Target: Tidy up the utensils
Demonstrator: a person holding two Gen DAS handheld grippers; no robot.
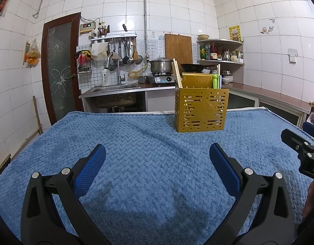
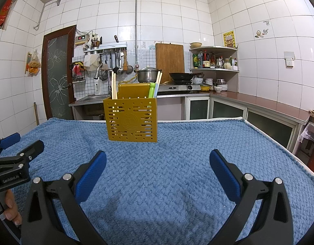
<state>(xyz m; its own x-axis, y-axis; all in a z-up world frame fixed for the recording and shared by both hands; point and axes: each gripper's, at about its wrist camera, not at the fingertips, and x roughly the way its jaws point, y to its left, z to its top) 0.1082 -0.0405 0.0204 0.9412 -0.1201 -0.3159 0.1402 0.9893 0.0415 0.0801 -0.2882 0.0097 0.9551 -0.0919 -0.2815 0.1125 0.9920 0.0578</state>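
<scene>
A gold slotted utensil holder [image 1: 201, 110] stands upright on the blue towel [image 1: 148, 147] near the table's far edge; it also shows in the right wrist view [image 2: 132, 120]. It holds wooden chopsticks [image 1: 177, 74] at its left and a green-handled utensil [image 1: 215, 81] with more chopsticks at its right. My left gripper [image 1: 158, 163] is open and empty, low over the towel, short of the holder. My right gripper [image 2: 158, 166] is open and empty, beside it to the right. No loose utensils show on the towel.
The towel covers the table, whose far edge [image 2: 197, 120] and right edge [image 2: 289, 153] show. Behind are a sink counter [image 1: 116, 89], a stove with a pot [image 1: 160, 65] and wok [image 2: 181, 76], and corner shelves [image 2: 216, 61].
</scene>
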